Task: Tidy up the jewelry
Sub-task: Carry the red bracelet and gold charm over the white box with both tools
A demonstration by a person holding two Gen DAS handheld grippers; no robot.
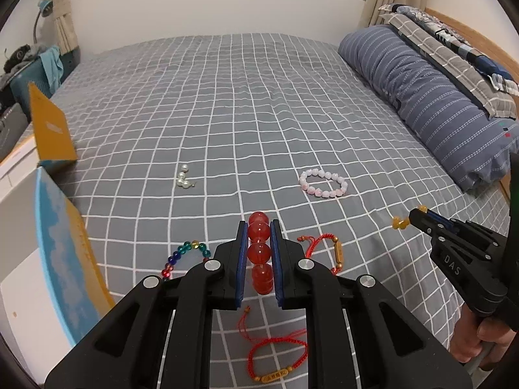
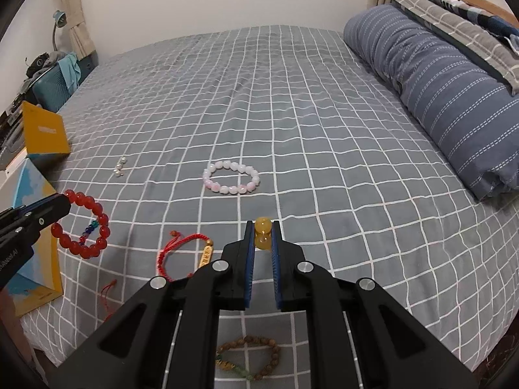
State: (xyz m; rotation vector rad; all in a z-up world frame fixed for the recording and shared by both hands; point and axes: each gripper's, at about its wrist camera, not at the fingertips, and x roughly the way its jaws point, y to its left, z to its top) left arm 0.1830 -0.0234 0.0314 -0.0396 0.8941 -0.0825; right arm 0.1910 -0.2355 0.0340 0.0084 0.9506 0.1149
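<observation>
In the left wrist view my left gripper (image 1: 259, 227) is shut on a red bead bracelet (image 1: 259, 253), lifted above the grey checked bed sheet (image 1: 246, 103). The right wrist view shows that bracelet (image 2: 84, 227) hanging as a full ring from the left gripper (image 2: 61, 206). My right gripper (image 2: 262, 227) is shut on a small amber bead piece (image 2: 262, 243), also seen at the right gripper's (image 1: 416, 218) tip as amber beads (image 1: 399, 222). On the sheet lie a pink-white bracelet (image 1: 324, 183) (image 2: 231, 178) and a pearl piece (image 1: 183, 180) (image 2: 120, 167).
An open box with a yellow lid (image 1: 52, 129) (image 2: 45, 133) stands at the bed's left edge. A multicoloured bead bracelet (image 1: 185, 253), two red cord bracelets (image 1: 337, 253) (image 1: 275, 359) and a brown bead bracelet (image 2: 256, 356) lie near. A rolled blue duvet (image 1: 428, 103) lines the right.
</observation>
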